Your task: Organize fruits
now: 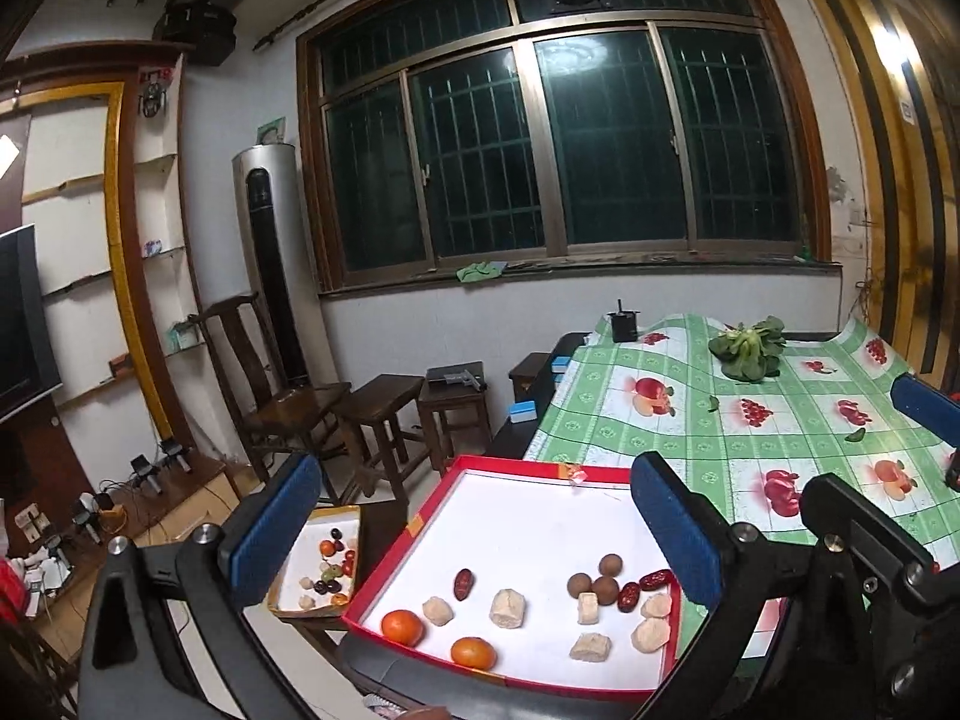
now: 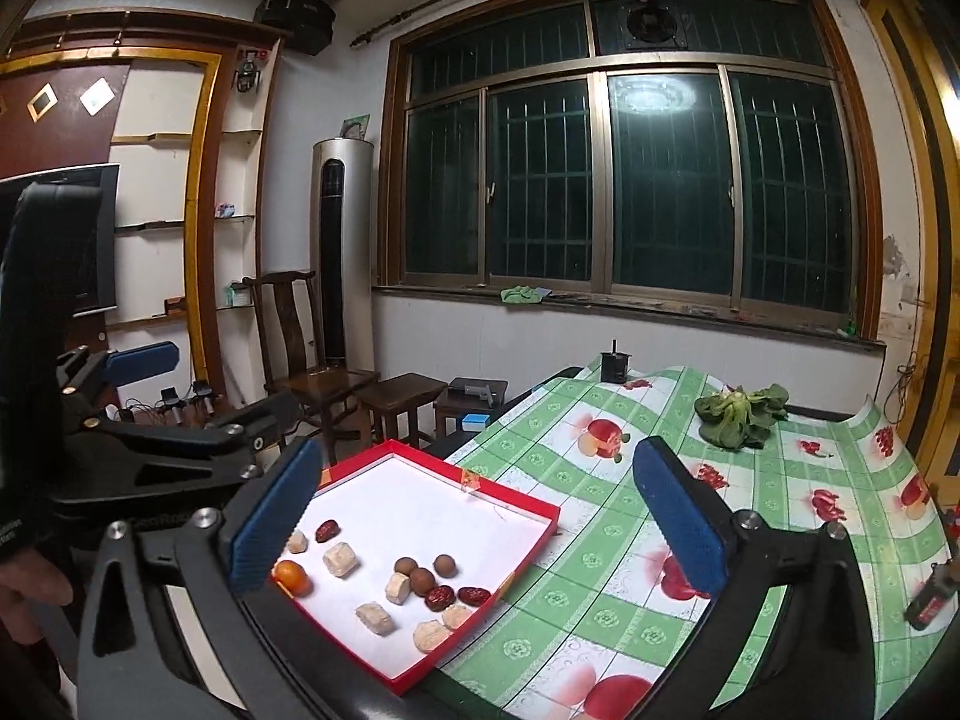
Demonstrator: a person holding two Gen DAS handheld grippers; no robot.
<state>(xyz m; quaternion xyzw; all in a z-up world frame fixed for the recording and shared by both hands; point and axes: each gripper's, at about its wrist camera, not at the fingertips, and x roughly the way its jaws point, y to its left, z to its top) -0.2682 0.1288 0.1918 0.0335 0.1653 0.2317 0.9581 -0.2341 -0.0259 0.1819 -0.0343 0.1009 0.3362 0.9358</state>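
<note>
A red-rimmed tray (image 1: 510, 463) (image 2: 516, 495) with a white floor sits at the near left corner of the table. In it lie tangerines (image 1: 402, 627) (image 2: 292, 577), red dates (image 1: 463, 583) (image 2: 327, 531), a cluster of brown longans (image 1: 605, 590) (image 2: 422, 581) and several pale chunks (image 1: 507, 608) (image 2: 340, 561). My left gripper (image 1: 474, 528) hangs open above the tray, nothing between its blue pads. My right gripper (image 2: 480, 519) is open too, above the tray's right side and empty. A smaller tray (image 1: 345, 516) with mixed small fruits sits lower, left of the table.
The table wears a green checked cloth (image 1: 750, 450) (image 2: 600, 540) with leafy greens (image 1: 747, 351) (image 2: 741, 414) and a black holder (image 1: 624, 324) at the far end. Wooden stools (image 1: 384, 408) and a chair (image 1: 270, 384) stand to the left. A small red-black object (image 2: 930, 597) lies at the right.
</note>
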